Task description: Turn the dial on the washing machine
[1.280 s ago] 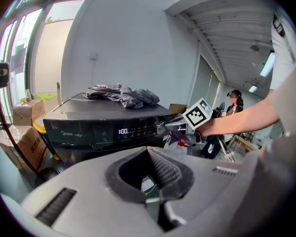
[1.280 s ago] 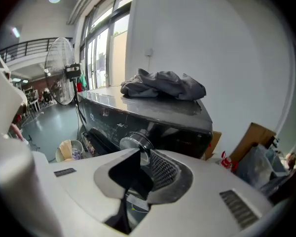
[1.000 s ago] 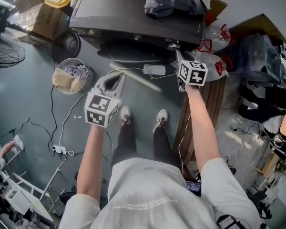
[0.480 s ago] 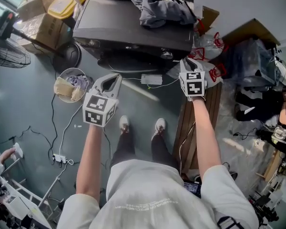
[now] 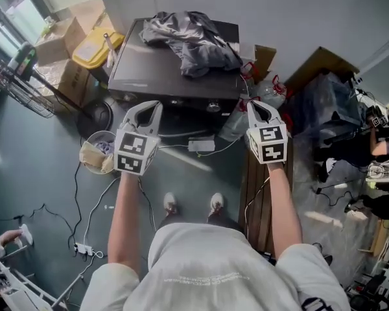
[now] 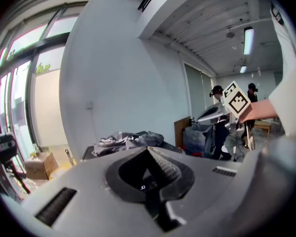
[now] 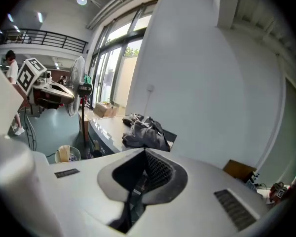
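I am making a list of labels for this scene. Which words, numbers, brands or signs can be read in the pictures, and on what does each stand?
No text can be read with certainty.
Shirt: a pale line of print across the back, too blurred to read.
Two marker cubes: black-and-white square patterns only, no letters or numbers.
Washing machine: small marks on the front panel, too small to read.

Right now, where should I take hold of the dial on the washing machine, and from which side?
Take the dial by its round rim, with one jaw on each side. It shows small here, as a knob on the front panel of the washing machine, toward the right end and below the clothes piled on top. Since it faces forward, coming in about level from the front, not from above, looks best.
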Demonstrator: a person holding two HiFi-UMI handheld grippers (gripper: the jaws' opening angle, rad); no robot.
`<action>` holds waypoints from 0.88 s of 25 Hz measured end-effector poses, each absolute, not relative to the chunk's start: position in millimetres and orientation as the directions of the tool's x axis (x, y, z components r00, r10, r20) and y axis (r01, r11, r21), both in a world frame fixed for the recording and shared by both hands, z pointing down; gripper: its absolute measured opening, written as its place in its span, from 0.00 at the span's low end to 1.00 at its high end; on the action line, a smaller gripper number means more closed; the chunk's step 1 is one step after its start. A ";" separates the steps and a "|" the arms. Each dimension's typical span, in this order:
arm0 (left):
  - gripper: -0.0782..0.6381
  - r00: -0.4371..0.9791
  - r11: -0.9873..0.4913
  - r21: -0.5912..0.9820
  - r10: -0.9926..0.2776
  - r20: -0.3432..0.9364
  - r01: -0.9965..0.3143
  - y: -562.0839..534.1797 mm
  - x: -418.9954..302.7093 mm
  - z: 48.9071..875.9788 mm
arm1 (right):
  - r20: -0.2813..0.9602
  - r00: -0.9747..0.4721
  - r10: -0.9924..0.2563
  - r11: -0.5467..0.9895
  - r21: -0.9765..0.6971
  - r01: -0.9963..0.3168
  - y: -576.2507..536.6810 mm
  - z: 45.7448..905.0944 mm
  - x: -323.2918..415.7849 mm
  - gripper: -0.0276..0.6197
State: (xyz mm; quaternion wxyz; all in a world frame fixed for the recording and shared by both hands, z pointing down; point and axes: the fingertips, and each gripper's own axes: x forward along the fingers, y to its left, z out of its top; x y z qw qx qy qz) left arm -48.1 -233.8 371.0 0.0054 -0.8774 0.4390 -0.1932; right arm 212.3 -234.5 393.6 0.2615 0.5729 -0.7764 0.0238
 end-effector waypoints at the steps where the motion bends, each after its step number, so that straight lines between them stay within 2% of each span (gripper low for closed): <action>1: 0.13 0.544 -0.614 -0.201 -0.779 0.313 -0.763 -234.5 -45.4 358.6 | 0.419 -0.217 -0.882 0.346 0.262 -0.901 -230.4 379.6 211.8 0.07; 12: 0.13 0.591 -0.595 -0.355 -0.796 0.132 -0.721 -226.6 -20.6 244.5 | 0.220 -0.304 -0.927 0.366 0.358 -0.859 -202.2 252.9 194.5 0.07; 22: 0.13 0.633 -0.597 -0.381 -0.773 0.036 -0.707 -194.9 -6.3 197.8 | 0.132 -0.354 -0.926 0.376 0.398 -0.836 -177.6 201.5 177.6 0.07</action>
